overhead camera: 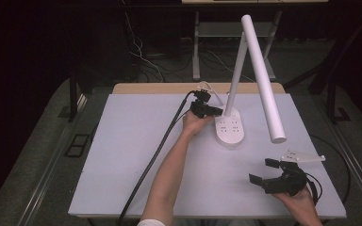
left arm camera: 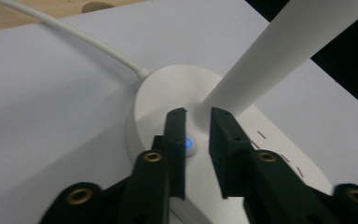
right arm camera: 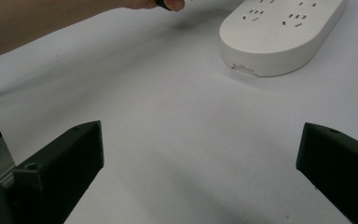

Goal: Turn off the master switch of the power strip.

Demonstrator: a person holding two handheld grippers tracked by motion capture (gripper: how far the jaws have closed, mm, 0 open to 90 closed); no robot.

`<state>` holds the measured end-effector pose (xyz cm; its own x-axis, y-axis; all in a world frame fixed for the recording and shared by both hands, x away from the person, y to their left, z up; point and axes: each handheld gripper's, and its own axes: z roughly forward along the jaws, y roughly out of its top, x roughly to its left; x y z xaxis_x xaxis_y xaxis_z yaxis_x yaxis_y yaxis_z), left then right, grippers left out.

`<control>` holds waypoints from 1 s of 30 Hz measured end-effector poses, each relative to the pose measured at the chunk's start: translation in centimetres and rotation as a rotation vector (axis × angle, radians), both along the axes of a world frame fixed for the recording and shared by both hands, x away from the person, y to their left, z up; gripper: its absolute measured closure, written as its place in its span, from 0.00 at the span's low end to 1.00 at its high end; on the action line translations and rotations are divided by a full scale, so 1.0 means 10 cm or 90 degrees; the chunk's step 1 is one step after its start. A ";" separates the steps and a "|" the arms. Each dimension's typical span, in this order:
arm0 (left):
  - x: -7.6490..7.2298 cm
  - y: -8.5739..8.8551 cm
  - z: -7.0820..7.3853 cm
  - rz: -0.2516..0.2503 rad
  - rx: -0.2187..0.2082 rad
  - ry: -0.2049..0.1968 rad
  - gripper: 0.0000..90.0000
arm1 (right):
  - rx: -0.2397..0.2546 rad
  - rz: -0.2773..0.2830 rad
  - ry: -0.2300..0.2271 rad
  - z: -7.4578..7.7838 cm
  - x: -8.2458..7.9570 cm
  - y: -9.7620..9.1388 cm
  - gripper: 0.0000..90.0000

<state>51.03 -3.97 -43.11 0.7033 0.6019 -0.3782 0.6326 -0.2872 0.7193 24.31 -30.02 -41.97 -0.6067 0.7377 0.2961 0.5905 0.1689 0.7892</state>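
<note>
A white desk lamp stands on the table; its oval base (overhead camera: 230, 128) carries several sockets. Its stem (left arm camera: 279, 51) rises from the base and its long bar head (overhead camera: 264, 80) slants over the table's right half. My left gripper (overhead camera: 215, 111) (left arm camera: 198, 116) rests on the far end of the base, jaws nearly together with nothing between them. The left jaw sits at a small button lit blue (left arm camera: 189, 142). My right gripper (overhead camera: 262, 170) (right arm camera: 200, 154) is wide open and empty, low over the table near the front right, facing the base (right arm camera: 279, 37).
A white sheet (overhead camera: 122, 155) covers the table, with a wooden strip (overhead camera: 160, 88) at the far edge. The lamp's white cord (left arm camera: 74, 32) runs off the back. A black cable (overhead camera: 155, 155) trails from the left gripper to the front edge.
</note>
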 end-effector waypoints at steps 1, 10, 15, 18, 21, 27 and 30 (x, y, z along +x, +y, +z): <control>0.00 -0.01 -0.01 0.004 0.000 0.001 0.93 | -0.001 0.000 -0.001 0.00 0.00 0.00 0.00; 0.03 -0.06 -0.04 0.010 0.007 0.023 1.00 | -0.006 -0.001 -0.002 0.00 0.00 0.00 0.00; 0.04 -0.06 -0.05 0.016 -0.003 0.041 1.00 | -0.005 -0.004 -0.006 0.01 -0.02 -0.02 0.00; 0.02 -0.08 -0.03 0.010 0.019 0.028 1.00 | -0.006 -0.003 -0.009 0.01 -0.02 -0.02 0.00; 0.04 -0.07 -0.03 0.012 0.018 0.036 1.00 | -0.004 -0.003 -0.010 0.02 -0.03 -0.01 0.00; 0.03 -0.08 -0.01 0.010 0.030 0.033 1.00 | -0.002 -0.006 -0.011 0.02 -0.04 -0.02 0.00; 0.03 -0.09 -0.02 0.013 0.034 0.036 1.00 | -0.003 -0.005 -0.016 0.02 -0.03 -0.03 0.00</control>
